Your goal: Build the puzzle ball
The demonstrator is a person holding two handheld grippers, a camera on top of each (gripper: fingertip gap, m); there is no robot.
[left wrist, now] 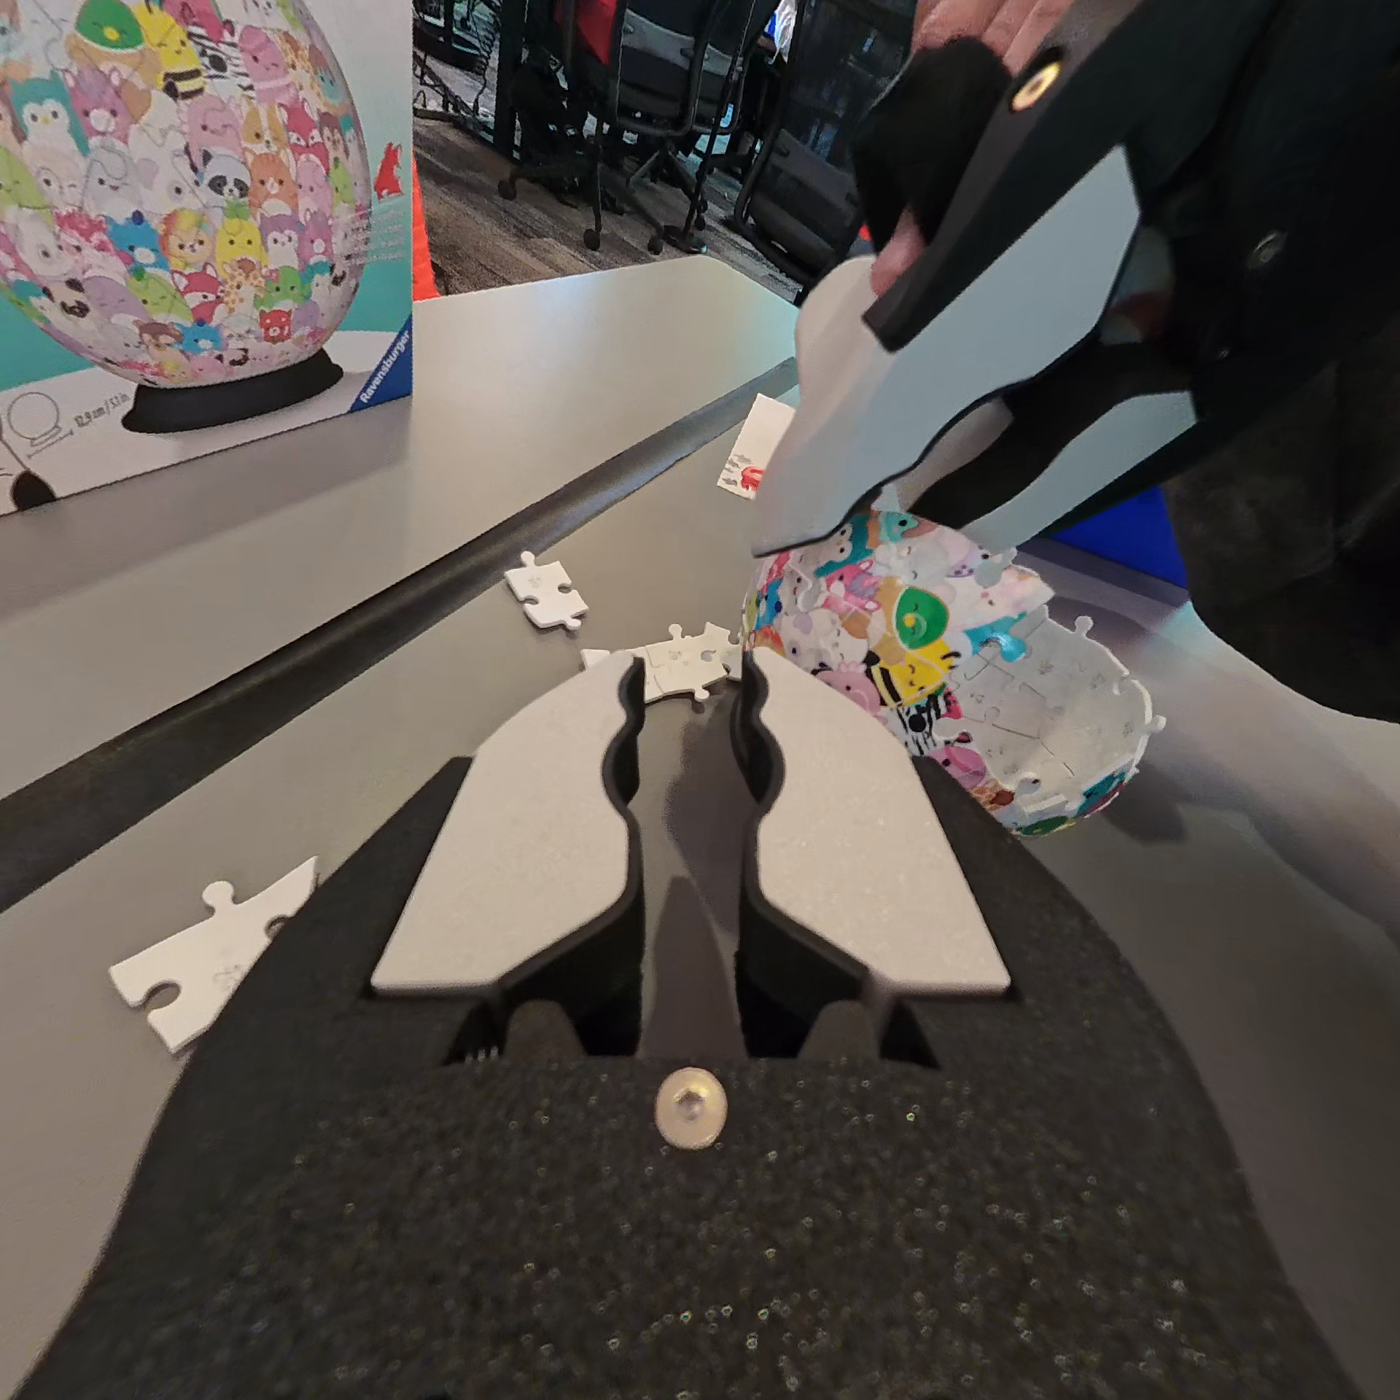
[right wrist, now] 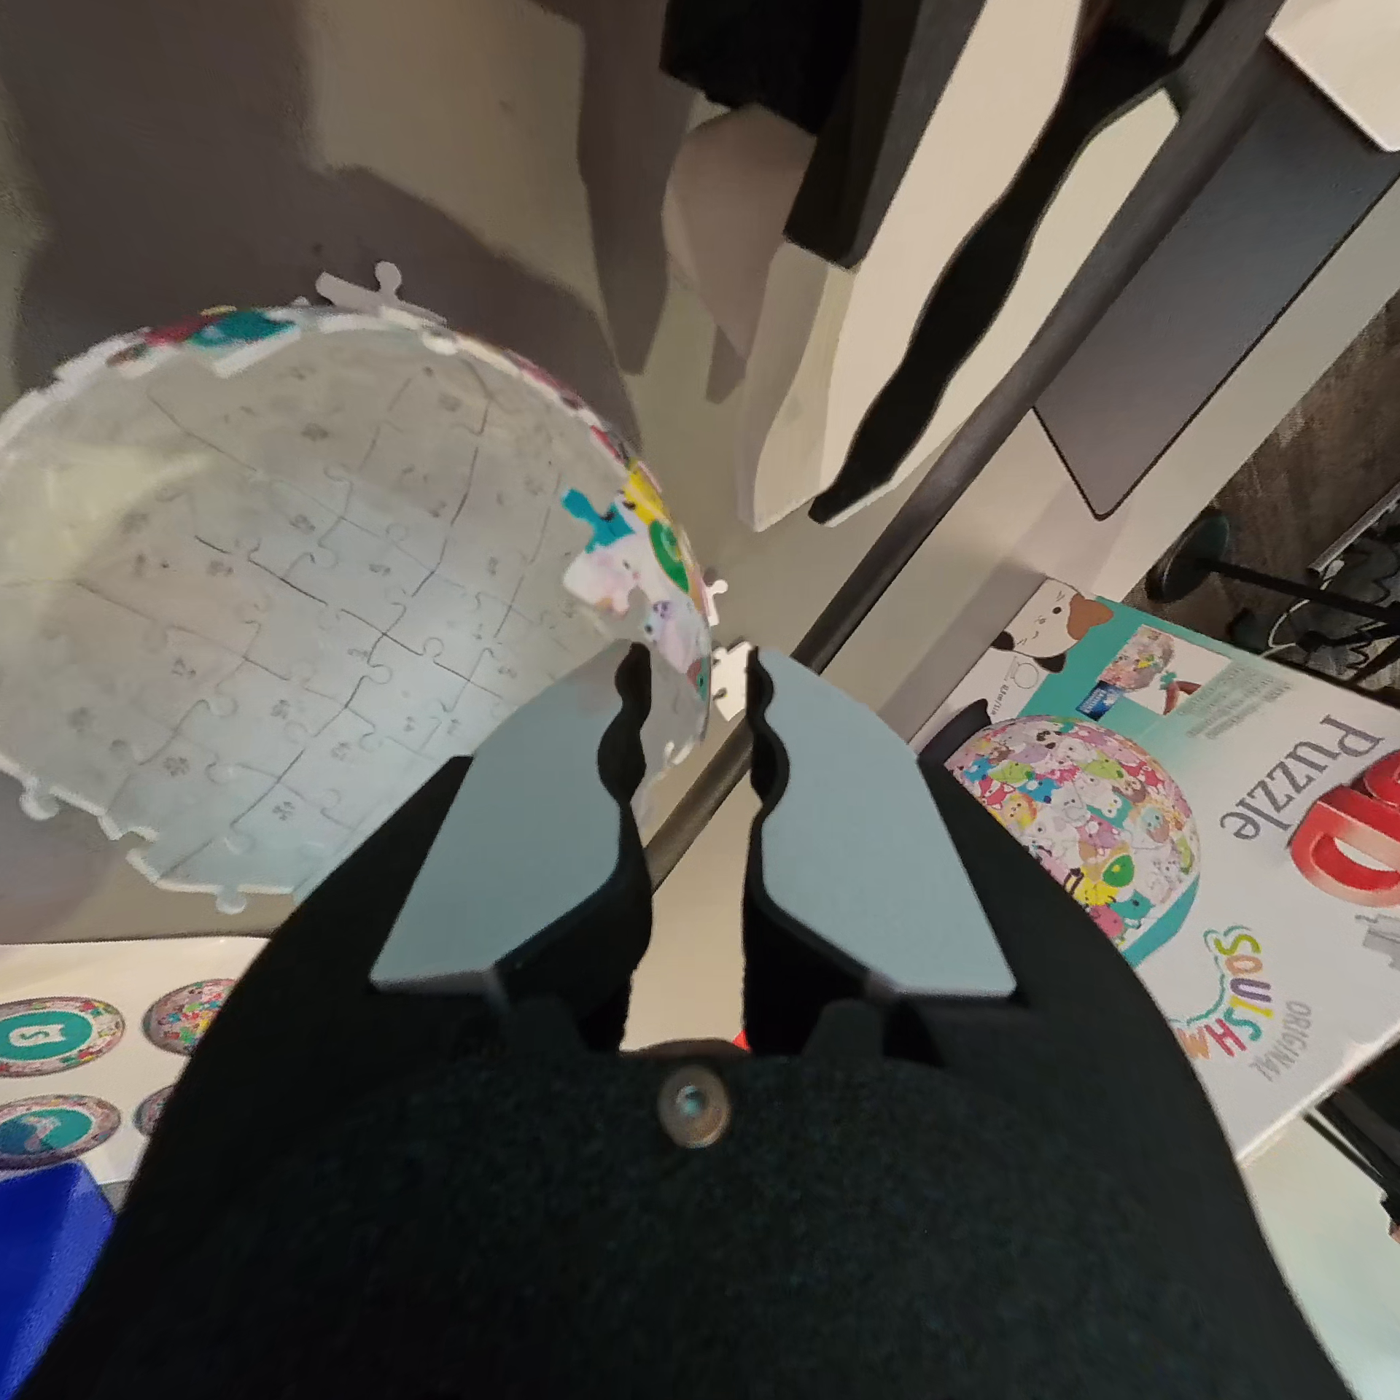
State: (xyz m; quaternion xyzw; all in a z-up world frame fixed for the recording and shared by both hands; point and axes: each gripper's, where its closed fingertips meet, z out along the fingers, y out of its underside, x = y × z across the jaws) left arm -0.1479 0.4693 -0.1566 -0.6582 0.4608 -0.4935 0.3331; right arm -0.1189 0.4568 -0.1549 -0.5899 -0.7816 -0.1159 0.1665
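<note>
The half-built puzzle ball [left wrist: 947, 682] lies tilted on the grey table, with its colourful outside to the left and its white inside open to the right. In the right wrist view the puzzle ball [right wrist: 303, 606] shows its white inside. My left gripper [left wrist: 693, 667] is open and empty, low over the table, with its tips at a cluster of white loose pieces [left wrist: 682, 659]. My right gripper [right wrist: 697, 659] is open and empty beside the ball's rim. In the left wrist view my right gripper [left wrist: 841, 530] hangs just above the ball's top.
The puzzle box [left wrist: 204, 227] stands at the back left and also shows in the right wrist view [right wrist: 1174, 833]. More loose pieces [left wrist: 547, 591] [left wrist: 204, 962] lie face down. A table seam [left wrist: 379, 606] runs diagonally. A picture sheet [right wrist: 68, 1038] and a blue object [right wrist: 45, 1250] lie close by. The grippers are tip to tip, or close to it. Left tips and right tips are each some 40 centimetres from the blue object [right wrist: 45, 1250].
</note>
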